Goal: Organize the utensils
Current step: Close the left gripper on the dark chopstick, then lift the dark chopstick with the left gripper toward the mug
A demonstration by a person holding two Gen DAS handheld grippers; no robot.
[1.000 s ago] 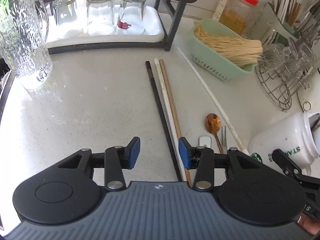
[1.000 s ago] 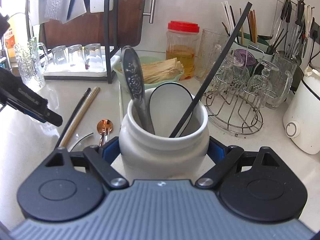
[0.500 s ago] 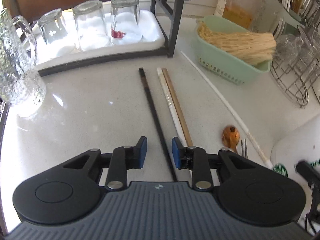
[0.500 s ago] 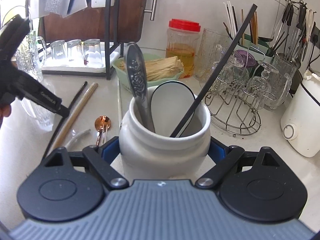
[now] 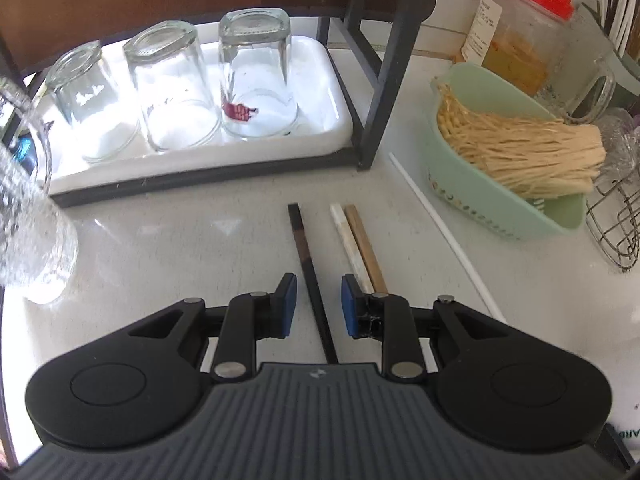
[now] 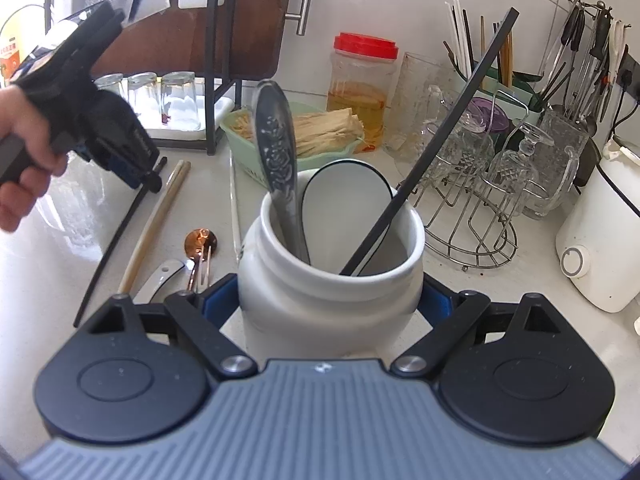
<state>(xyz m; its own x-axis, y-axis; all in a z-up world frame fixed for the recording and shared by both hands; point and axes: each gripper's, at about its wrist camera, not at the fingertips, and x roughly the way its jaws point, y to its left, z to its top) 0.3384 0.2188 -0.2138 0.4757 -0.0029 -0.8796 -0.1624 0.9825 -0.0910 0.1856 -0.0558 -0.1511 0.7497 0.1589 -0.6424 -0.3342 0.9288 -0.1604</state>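
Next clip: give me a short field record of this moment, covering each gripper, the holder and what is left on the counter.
left gripper: jaws closing astride the black chopstick, pads not yet on it
right gripper: jaws opening, one on each side of the white jar
jar contents: patterned metal spoon, white spoon, one black chopstick
loose on counter: black chopstick, white chopstick, wooden chopstick, long white stick, copper spoon, small fork
background: three upturned glasses on a white tray
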